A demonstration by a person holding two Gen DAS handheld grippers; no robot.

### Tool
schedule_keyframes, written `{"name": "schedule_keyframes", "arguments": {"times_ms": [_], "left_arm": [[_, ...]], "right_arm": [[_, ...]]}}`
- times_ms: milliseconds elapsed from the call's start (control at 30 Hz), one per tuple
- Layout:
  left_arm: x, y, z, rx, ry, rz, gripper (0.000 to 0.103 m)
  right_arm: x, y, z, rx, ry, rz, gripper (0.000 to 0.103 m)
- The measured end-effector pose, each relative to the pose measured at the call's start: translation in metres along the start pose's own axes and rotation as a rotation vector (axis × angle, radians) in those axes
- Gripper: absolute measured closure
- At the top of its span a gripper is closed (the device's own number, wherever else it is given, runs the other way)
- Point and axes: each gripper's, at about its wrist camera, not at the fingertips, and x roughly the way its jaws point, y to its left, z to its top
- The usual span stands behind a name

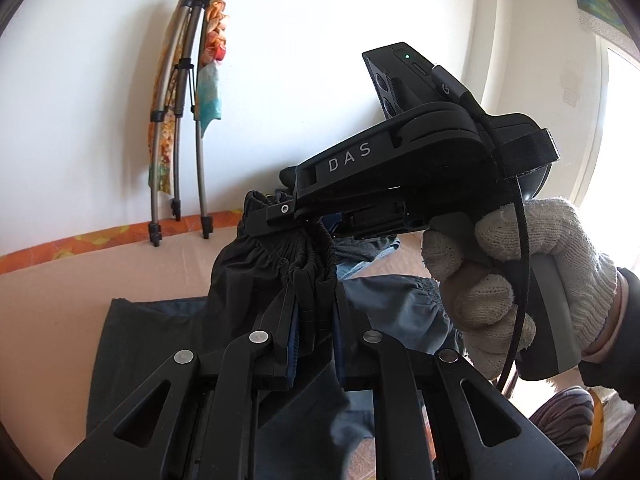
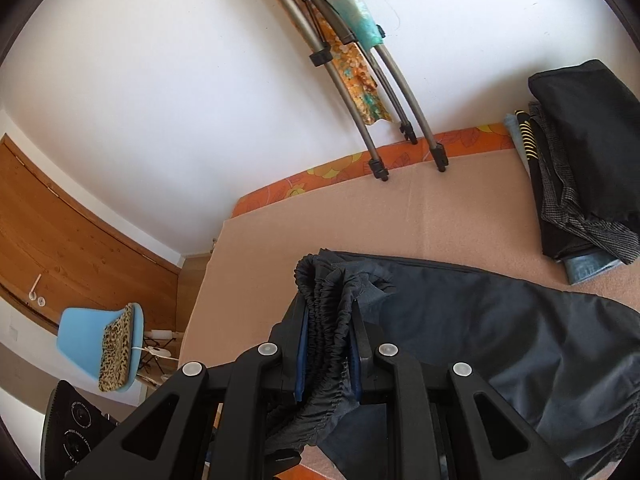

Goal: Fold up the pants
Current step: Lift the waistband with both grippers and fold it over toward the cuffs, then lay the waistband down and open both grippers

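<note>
A: How do the jaws stand on your side?

B: My left gripper has its jaws nearly together, clamped on the gathered elastic waistband of the dark pants. The bunched cloth fills the narrow gap between the blue pads.

A: And the right one?

B: My right gripper is the same: jaws drawn close and pinching a thick fold of that waistband, which bulges out above and below the fingers. In the left wrist view I see it from the side, just beyond my left fingertips, with the gloved hand around its handle. The two grips sit close beside each other on the waistband.

A: Where is the rest of the garment?

B: It trails from the grippers down onto the peach-coloured bed cover, the legs spread out flat toward the right in the right wrist view. Well apart, at the far right, lies a stack of folded clothes
</note>
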Motion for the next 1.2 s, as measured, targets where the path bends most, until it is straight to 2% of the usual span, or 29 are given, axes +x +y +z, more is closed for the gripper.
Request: {"name": "schedule_keyframes", "arguments": {"times_ms": [133,367,533,667,800,967,1067,1167,1200], "left_arm": [[0.032,-0.038,-0.006,-0.014,0.033,-0.069,0.091],[0.073,-0.105,-0.018,0.026,0.087,-0.149,0.091],[0.097,-0.139,-0.023,0.074,0.12,-0.184,0.09],[0.118,-0.152,-0.029,0.084,0.147,-0.186,0.09],[0.134,-0.15,-0.036,0.043,0.247,-0.221,0.087],[0.105,-0.129,-0.047,0.067,0.305,-0.236,0.085],[0.068,-0.091,-0.049,0.037,0.294,-0.176,0.08],[0.034,-0.045,-0.048,-0.01,0.265,-0.076,0.08],[0.023,-0.031,-0.048,-0.018,0.256,-0.035,0.08]], "right_arm": [[-0.025,-0.051,-0.02,0.058,-0.019,-0.023,0.088],[-0.073,-0.135,-0.047,0.143,-0.049,-0.072,0.088],[-0.1,-0.186,-0.06,0.198,-0.071,-0.079,0.088],[-0.105,-0.219,-0.066,0.219,-0.073,-0.085,0.088],[-0.102,-0.243,-0.071,0.223,-0.07,-0.068,0.088],[-0.091,-0.269,-0.075,0.222,-0.069,-0.069,0.088],[-0.088,-0.276,-0.073,0.2,-0.06,-0.075,0.088],[-0.088,-0.285,-0.072,0.17,-0.047,-0.076,0.087],[-0.088,-0.287,-0.072,0.156,-0.034,-0.102,0.084]]}}
